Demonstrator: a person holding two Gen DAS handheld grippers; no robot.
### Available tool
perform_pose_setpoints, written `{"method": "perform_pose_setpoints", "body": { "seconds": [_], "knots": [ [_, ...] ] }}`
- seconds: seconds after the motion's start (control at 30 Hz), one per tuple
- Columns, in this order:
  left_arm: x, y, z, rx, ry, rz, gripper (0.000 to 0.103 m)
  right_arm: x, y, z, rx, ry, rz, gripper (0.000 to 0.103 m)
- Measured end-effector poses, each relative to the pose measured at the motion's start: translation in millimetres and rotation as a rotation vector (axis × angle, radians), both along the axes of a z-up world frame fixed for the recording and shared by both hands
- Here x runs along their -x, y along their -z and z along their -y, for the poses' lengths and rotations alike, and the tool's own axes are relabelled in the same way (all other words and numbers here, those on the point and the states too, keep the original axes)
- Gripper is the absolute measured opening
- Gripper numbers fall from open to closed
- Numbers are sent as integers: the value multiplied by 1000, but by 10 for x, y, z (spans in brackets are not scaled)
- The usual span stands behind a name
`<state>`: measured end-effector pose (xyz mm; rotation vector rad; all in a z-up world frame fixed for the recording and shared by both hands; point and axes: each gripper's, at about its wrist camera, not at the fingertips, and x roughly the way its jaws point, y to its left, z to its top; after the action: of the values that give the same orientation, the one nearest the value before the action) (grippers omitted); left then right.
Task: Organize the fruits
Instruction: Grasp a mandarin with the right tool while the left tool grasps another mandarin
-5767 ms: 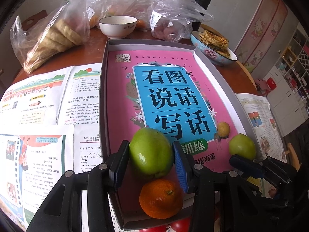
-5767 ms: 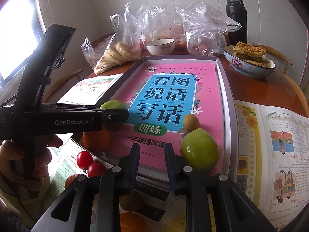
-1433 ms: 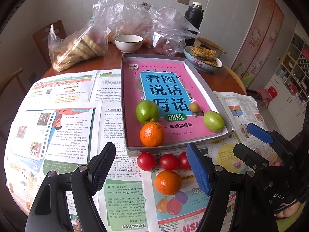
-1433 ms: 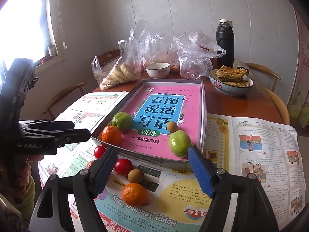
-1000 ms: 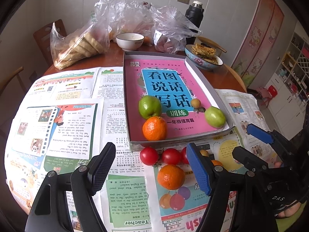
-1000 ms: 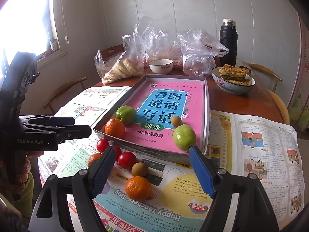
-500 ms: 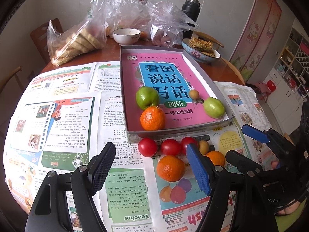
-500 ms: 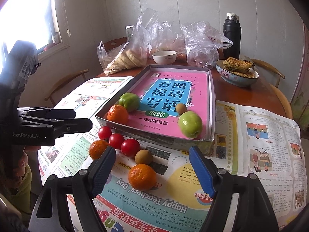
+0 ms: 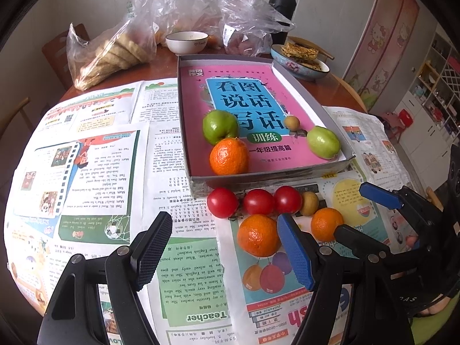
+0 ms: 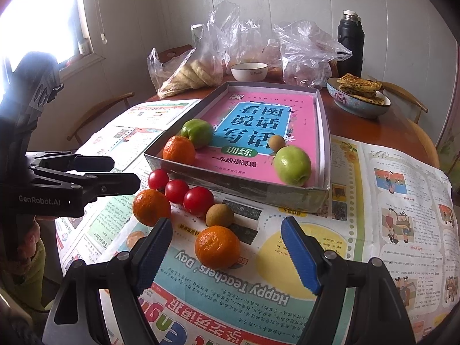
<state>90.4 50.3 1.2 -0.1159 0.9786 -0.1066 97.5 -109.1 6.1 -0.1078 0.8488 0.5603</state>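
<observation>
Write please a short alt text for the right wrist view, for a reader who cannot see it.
An open two-finger tool hovers over an orange lying on newspaper, beside a second orange, three tomatoes and a small brown fruit. Behind them a shallow box holds two green apples, an orange and a small brown fruit.

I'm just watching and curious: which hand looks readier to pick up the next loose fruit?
Probably the right. Its open tool frames an orange on the newspaper. The left tool, also open, has only paper between its fingers; its nearest orange sits off-centre.
</observation>
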Motion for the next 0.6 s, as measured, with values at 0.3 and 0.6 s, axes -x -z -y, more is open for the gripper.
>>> {"method": "perform_pose_setpoints", "body": {
  "seconds": [0.3, 0.6],
  "knots": [
    [29, 85, 47, -16, 15, -23, 77, 37, 86, -14, 9, -8, -23, 78],
    [38, 151, 95, -27, 29, -41, 77, 72, 148, -41, 22, -17, -36, 78]
  ]
}}
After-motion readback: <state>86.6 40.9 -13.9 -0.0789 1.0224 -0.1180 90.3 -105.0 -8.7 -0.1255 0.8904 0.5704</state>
